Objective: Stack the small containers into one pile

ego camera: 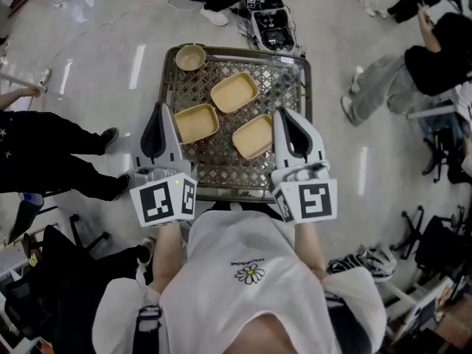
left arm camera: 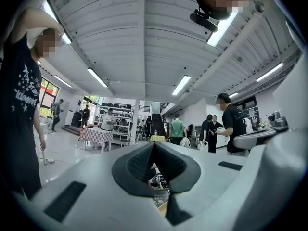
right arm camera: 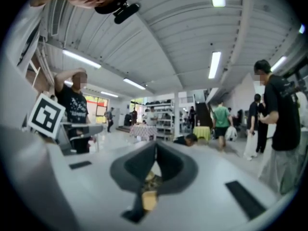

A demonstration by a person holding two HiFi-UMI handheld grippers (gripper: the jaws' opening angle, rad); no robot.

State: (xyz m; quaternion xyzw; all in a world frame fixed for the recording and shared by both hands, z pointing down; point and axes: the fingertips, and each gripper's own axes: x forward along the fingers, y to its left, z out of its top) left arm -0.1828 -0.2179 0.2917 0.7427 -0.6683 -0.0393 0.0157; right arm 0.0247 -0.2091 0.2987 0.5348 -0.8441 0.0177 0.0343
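**A:** How do the jaws stand?

**B:** The left gripper (ego camera: 160,110) and the right gripper (ego camera: 281,113) are both clenched, with nothing between the jaws. One is held at each side of the mesh surface (ego camera: 221,164).

**A:** And the containers?

**B:** The left container (ego camera: 196,123) lies just right of the left jaws. The right container (ego camera: 254,136) lies just left of the right jaws. The far container (ego camera: 234,92) is ahead, between both pairs. A round bowl (ego camera: 190,57) sits well ahead of the left jaws.

**A:** Which way do they point?

**B:** All are open side up. The long axes run crosswise to the jaws, with the right ends swung away.
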